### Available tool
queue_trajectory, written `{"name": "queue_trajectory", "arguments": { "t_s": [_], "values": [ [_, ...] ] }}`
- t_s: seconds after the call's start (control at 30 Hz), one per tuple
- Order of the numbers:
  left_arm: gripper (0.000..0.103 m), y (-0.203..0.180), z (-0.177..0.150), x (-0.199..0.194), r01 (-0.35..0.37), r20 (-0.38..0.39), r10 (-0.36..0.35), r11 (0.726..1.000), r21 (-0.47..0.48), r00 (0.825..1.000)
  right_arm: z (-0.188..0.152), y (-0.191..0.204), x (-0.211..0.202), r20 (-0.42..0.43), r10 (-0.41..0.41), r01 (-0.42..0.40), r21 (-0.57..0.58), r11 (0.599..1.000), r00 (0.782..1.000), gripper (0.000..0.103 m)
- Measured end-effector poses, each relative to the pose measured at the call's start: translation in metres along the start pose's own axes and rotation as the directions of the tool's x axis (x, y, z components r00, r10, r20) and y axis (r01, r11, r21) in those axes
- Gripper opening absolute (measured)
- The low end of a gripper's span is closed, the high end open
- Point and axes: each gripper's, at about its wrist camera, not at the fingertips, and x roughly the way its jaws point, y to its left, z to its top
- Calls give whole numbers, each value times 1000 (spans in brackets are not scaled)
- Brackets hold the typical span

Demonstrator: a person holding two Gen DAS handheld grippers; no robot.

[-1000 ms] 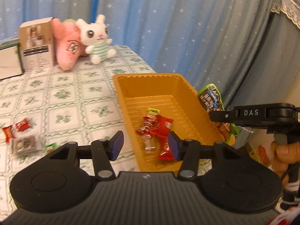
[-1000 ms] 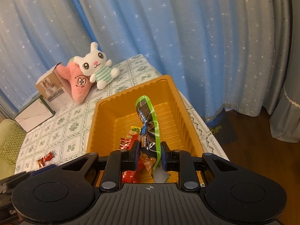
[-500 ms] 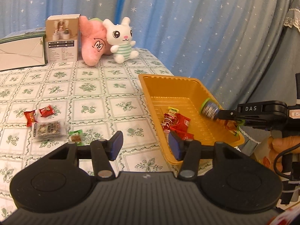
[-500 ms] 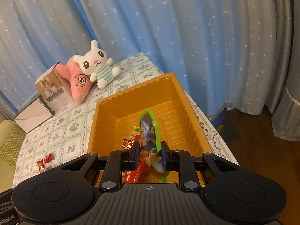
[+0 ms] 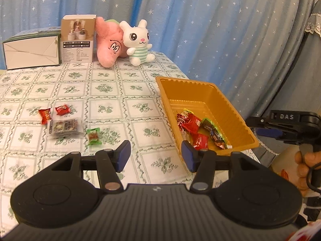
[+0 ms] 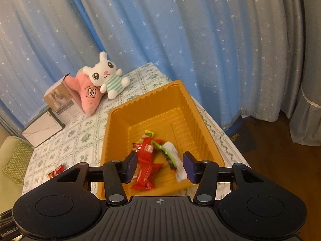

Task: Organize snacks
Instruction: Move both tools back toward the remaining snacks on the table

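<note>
An orange tray (image 5: 236, 118) (image 6: 124, 120) stands at the table's right edge. It holds several red snack packs (image 5: 192, 123) (image 6: 147, 150) and a green-edged dark packet (image 5: 213, 132) (image 6: 166, 156). My right gripper (image 6: 159, 166) is open and empty above the tray's near end; it also shows in the left wrist view (image 5: 268, 129) beside the tray. My left gripper (image 5: 155, 155) is open and empty above the tablecloth. On the cloth lie two small red packs (image 5: 53, 112), a clear nut pack (image 5: 65, 127) and a green candy (image 5: 93, 136).
A pink plush (image 5: 109, 45) and a white bunny plush (image 5: 138, 42) sit at the table's far side, next to a brown box (image 5: 77, 38) and a white box (image 5: 31, 52). Blue starred curtains hang behind. The table edge lies right of the tray.
My right gripper opened and let go of the green-edged packet, which dropped into the tray. My left gripper swung left and pulled back, so the loose snacks on the cloth came into view.
</note>
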Motion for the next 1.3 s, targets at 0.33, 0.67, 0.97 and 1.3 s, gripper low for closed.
{"name": "queue_trajectory", "arguments": {
  "t_s": [0.33, 0.67, 0.97, 1.3],
  "values": [
    [57, 11, -16, -42, -37, 14, 37, 999, -4, 999, -40, 28, -43, -17, 6, -6, -3, 1000, 1000, 58],
    [68, 31, -28, -78, -89, 32, 89, 996, -5, 996, -71, 58, -59, -58, 28, -31, -52, 998, 998, 62],
    [78, 53, -35, -97, -139, 45, 139, 990, -18, 989, -87, 78, -60, -87, 44, -51, -84, 995, 995, 63],
    [85, 75, -37, -104, -179, 49, 180, 984, -18, 983, -94, 97, -52, -115, 62, -76, -122, 990, 991, 64]
  ]
}}
